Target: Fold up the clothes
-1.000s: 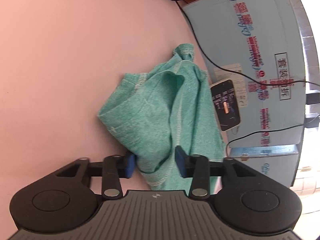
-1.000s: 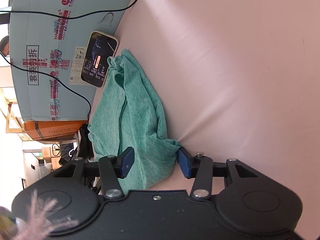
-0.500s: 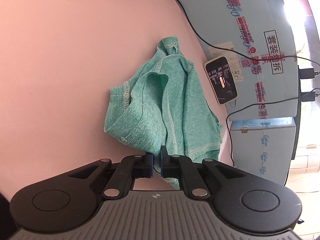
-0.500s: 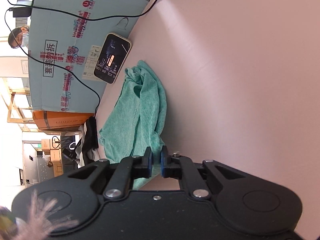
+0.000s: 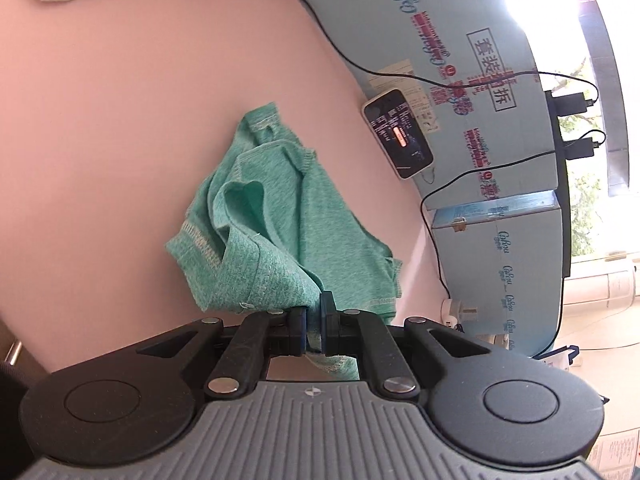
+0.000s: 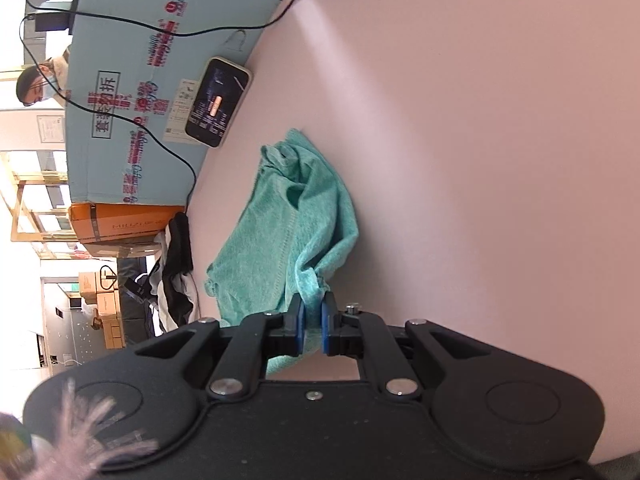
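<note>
Both grippers pinching a crumpled green garment on the pink table.

Pink table (image 5: 100,140) largest; blue box (image 5: 500,140) along its edge, phone (image 5: 398,133) leaning on it. Green garment (image 5: 280,216) bunched beside the phone, its lower hem hidden behind gripper bodies. Left gripper (image 5: 314,322) and right gripper (image 6: 312,326) angled downward, each clamped on a fold of the garment.

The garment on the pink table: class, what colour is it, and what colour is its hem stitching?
Heathered teal-green garment with white stitching; clearest in the left wrist view.
</note>
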A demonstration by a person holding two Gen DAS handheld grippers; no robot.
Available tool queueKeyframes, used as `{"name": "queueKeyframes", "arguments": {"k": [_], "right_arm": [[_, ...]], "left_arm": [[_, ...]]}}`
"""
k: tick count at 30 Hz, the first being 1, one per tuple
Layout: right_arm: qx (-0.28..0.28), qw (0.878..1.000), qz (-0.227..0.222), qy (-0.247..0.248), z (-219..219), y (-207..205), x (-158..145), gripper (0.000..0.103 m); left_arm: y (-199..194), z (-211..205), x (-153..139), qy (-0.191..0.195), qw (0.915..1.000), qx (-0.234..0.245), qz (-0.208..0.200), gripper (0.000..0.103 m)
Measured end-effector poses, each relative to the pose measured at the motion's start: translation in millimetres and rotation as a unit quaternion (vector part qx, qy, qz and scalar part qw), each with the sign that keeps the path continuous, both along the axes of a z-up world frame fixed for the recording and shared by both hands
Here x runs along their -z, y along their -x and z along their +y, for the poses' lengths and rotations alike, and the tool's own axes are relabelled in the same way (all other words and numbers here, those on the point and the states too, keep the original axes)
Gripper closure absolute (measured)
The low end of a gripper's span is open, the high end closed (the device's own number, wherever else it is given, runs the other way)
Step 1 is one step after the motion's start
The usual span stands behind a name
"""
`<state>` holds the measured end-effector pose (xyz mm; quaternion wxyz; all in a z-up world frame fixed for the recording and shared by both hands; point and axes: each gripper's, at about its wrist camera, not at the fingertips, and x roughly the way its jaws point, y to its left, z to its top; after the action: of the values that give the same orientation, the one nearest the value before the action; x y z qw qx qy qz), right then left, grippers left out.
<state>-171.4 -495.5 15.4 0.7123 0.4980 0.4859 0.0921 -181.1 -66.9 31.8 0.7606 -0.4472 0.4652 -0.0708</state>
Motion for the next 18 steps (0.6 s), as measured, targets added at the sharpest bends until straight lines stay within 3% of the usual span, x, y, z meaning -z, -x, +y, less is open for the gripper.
{"name": "queueKeyframes", "arguments": {"k": [7, 18], "right_arm": [[0.016, 0.999, -0.049, -0.014, 3, -44, -10, 0.095], [0.042, 0.997, -0.059, 0.01, 9, -101, 9, 0.094]], "left_arm": [[-34, 2, -5, -0.01, 0.9997, -0.001, -0.021, 0.097], [-103, -4, 13, -0.033, 0.9986, 0.016, -0.038, 0.097]]}}
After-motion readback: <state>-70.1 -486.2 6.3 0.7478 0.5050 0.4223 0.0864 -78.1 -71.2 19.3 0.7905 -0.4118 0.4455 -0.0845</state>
